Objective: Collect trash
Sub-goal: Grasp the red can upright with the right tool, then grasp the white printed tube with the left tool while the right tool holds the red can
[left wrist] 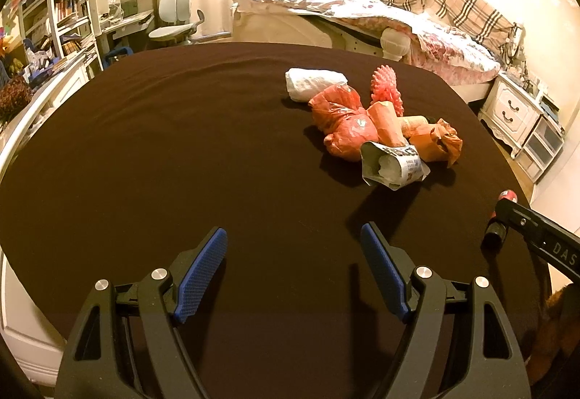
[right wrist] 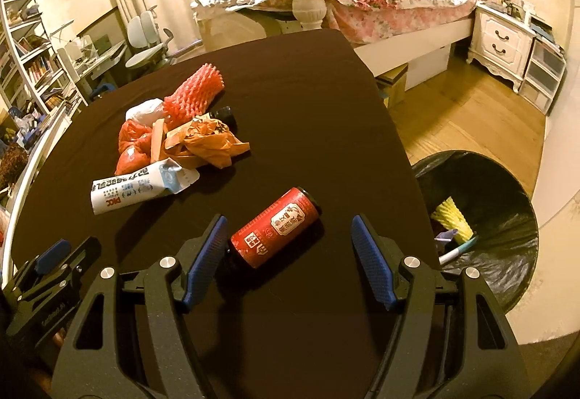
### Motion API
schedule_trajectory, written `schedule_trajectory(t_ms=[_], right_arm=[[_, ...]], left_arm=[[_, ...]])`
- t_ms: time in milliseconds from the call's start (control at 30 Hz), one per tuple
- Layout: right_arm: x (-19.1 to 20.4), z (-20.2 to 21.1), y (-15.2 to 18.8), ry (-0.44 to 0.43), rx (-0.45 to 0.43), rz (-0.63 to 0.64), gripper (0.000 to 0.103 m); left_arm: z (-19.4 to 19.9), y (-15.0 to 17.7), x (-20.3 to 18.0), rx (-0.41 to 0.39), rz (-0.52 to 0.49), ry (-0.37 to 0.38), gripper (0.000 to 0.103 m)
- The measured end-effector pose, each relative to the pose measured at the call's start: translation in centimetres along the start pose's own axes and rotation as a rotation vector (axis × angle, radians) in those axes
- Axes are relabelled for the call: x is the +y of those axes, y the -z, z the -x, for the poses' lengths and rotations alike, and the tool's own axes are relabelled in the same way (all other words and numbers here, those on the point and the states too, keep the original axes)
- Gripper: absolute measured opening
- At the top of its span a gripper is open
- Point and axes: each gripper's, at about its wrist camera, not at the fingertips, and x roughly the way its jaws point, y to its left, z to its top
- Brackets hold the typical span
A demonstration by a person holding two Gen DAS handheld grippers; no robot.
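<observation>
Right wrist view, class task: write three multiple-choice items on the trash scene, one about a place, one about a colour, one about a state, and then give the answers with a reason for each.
1. Where does the red bottle lie?
A. in the bin
B. on the dark table, between the right gripper's fingers
C. on the bed

2. What colour is the spiky foam net on the trash pile?
A. pink-red
B. green
C. black

3. How is the right gripper?
A. shut on the bottle
B. shut on nothing
C. open

Answers: B, the bottle lies on its side on the table inside the finger gap; A, the net shows pink-red beside the orange bags; C, the far blue finger stands well clear of the bottle.
</observation>
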Motion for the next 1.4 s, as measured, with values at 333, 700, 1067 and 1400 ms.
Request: schedule_trajectory(t_ms=[333, 700, 1067, 1400], right_arm=[[0.9, 0.1, 0.5, -0.055, 0.036, 0.021, 0.044], [2.5, -1.1, -0.2, -0.060, 0.041, 0.064, 0.039], [1.7, -1.2, -0.1, -0.065, 0.037, 0.085, 0.023], [-0.2, -1.1, -0.5, -0.078, 0.031, 0.049, 0.023]], left_arm=[[0.4, 0.1, -0.3, -0.005, -0.002, 0.011, 0.076], [0.6, 0.1, -0.9, -0.010, -0.015, 0.020, 0.076], [0.9, -0.4, -2.3, -0.040, -0.063, 0.060, 0.076], [-0.2, -1.8, -5.5, -0.053, -0.140, 0.090, 0.076]])
